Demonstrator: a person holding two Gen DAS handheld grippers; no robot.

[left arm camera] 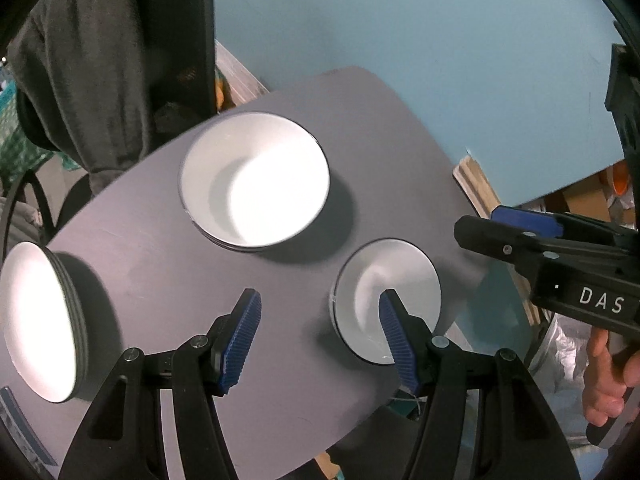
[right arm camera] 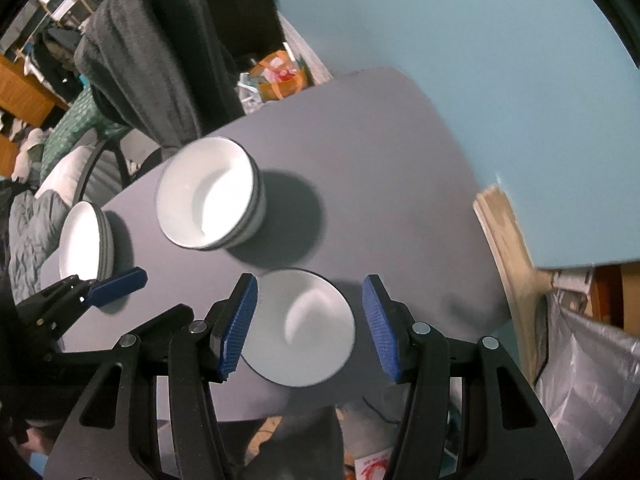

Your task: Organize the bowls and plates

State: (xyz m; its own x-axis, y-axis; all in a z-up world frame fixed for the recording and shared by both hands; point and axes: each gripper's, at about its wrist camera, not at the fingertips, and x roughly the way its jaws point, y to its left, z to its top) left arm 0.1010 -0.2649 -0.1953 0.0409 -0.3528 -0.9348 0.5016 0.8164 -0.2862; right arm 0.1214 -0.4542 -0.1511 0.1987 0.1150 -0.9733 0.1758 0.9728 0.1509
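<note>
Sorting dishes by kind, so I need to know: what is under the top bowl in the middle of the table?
Under the top bowl the rims of more nested bowls show, on the grey table. Their insides and exact count are covered.

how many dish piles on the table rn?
3: a bowl stack mid-table, a plate stack at the left edge, a lone small dish between the right gripper's open fingers. Counts within stacks unclear.

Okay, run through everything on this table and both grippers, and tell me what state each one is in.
Left gripper: open, empty.
Right gripper: open, empty, above the small plate.
Small plate: single, flat on the table.
Bowl stack: nested, upright.
Plate stack: stacked at the table's edge.
</note>
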